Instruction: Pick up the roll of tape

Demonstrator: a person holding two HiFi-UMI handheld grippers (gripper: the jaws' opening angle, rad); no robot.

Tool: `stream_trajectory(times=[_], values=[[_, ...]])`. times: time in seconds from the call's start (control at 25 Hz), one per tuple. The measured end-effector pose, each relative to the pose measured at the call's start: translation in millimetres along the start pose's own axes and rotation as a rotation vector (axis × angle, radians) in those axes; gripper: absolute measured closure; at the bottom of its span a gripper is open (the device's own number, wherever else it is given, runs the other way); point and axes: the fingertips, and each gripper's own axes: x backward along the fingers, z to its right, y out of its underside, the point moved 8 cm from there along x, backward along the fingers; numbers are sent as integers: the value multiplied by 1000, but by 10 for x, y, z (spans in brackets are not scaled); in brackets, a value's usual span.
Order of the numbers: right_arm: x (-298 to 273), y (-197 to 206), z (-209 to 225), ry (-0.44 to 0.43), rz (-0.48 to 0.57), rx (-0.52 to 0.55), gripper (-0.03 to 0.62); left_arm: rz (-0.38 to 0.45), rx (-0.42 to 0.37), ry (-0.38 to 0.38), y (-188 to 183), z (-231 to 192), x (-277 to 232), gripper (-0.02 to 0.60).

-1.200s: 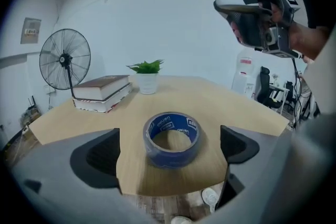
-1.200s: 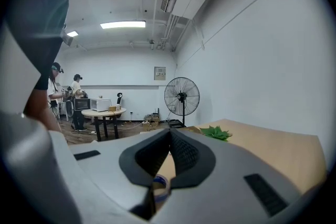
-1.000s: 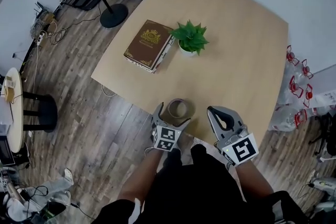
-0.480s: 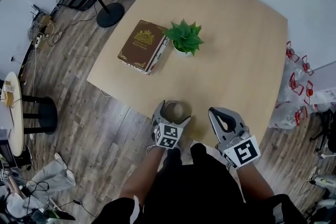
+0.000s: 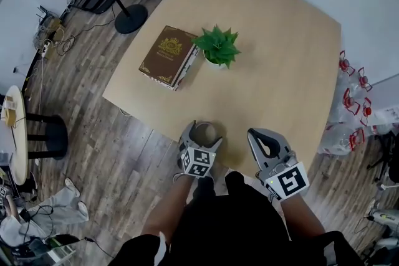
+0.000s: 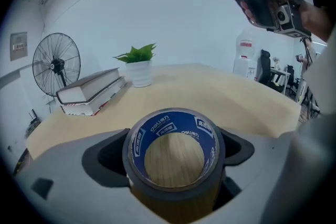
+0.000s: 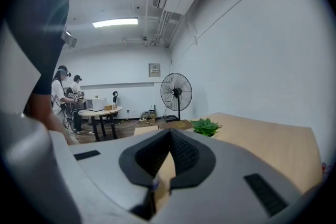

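The tape (image 6: 173, 126), at the table (image 5: 280, 59) edge, is clasped by the left gripper (image 5: 202, 133), whose jaws have just been closing, while the right gripper (image 7: 169, 136) is clenched empty.

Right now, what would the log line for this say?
left gripper: jaws just been closing around tape roll, contact unclear | tape roll: on table | right gripper: shut, empty

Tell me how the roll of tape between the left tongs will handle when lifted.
Probably stiff: the roll of tape keeps a thick round core between the left tongs, whose jaws have just been closing around it. Likely light, since its middle is hollow. Lying flat on the table, it shouldn't roll, though the smooth outer wrap might slip.
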Motion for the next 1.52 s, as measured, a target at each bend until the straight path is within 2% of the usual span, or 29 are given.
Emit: stream_trajectory(times=[0.2, 0.36, 0.68, 1.2, 1.32, 1.52], values=[[-7, 7, -8, -12, 7, 15, 600, 31, 2, -30, -43, -26, 89, 79], [-5, 11, -35, -16, 2, 11, 600, 95, 17, -59, -187, -78, 262, 80], [2, -15, -47, -16, 22, 35, 600, 230, -8, -113, -641, -175, 673, 80], [60, -261, -44, -19, 111, 76, 600, 536, -11, -210, -1538, -236, 1741, 80], [70, -370, -63, -16, 144, 88, 600, 620, 21, -230, -1698, -230, 1978, 80], [109, -551, -76, 5, 197, 100, 600, 670, 34, -237, -1819, -220, 2182, 80]])
